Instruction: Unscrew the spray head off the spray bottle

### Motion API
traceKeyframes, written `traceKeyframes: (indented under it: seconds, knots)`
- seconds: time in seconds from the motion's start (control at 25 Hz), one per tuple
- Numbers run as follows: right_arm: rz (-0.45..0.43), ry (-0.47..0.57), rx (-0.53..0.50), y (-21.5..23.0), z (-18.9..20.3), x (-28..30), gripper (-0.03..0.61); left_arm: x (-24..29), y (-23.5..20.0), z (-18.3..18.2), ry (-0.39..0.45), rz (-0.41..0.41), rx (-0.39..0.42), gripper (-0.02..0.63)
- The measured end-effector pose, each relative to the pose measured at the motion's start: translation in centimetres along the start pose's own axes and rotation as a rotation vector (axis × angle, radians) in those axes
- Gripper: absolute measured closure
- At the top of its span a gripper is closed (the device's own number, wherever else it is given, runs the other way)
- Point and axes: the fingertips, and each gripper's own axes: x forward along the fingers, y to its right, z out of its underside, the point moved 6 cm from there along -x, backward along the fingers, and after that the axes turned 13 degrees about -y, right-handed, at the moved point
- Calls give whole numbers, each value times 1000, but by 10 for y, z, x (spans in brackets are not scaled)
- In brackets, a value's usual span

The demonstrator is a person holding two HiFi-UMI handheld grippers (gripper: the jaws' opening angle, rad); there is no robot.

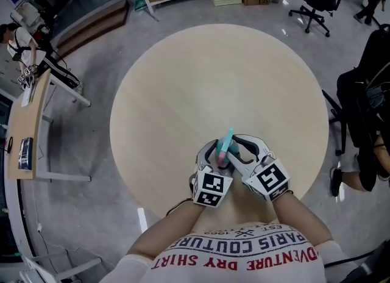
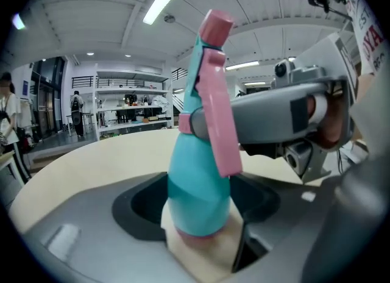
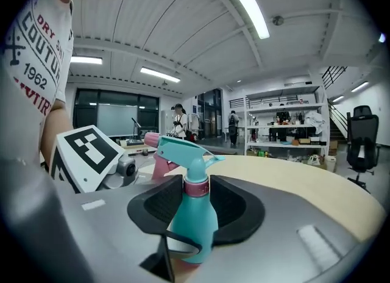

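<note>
Observed: a teal spray bottle (image 1: 226,144) stands near the front edge of a round, pale wood desk (image 1: 183,93), directly ahead of the person. Both grippers are on it.

Left gripper (image 1: 213,157): the jaws are set around the lower body of the bottle, with the pads against it on both sides. In the left gripper view the pink base appears to rest on the desk and the bottle leans slightly.

Right gripper (image 1: 234,154): the jaws are closed at a moderate width on the pink collar (image 3: 196,187) at the bottle's neck, directly under the spray head (image 3: 183,147). One pad sits on each side of the collar.

Spray head: it is seated on the bottle. The pink nozzle (image 2: 216,24) is at the top and the pink trigger (image 2: 219,123) hangs down along the body.

The two grippers approach from opposite sides, and their marker cubes sit close together by the desk edge.
</note>
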Motion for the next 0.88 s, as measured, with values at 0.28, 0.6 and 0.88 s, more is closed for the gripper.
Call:
traceKeyframes:
  seconds: [0.28,0.6,0.88]
  knots:
    - [-75,-4,-22,2,3,-4,453,-1,3,2,12,50,28,299]
    - [-507,-52,-176,10,-1,-5,454,-9,-9,8,12,456,374,299]
    - [-607,-70,-217,9,-5,1,449,-9,-15,7,1,548,457,299]
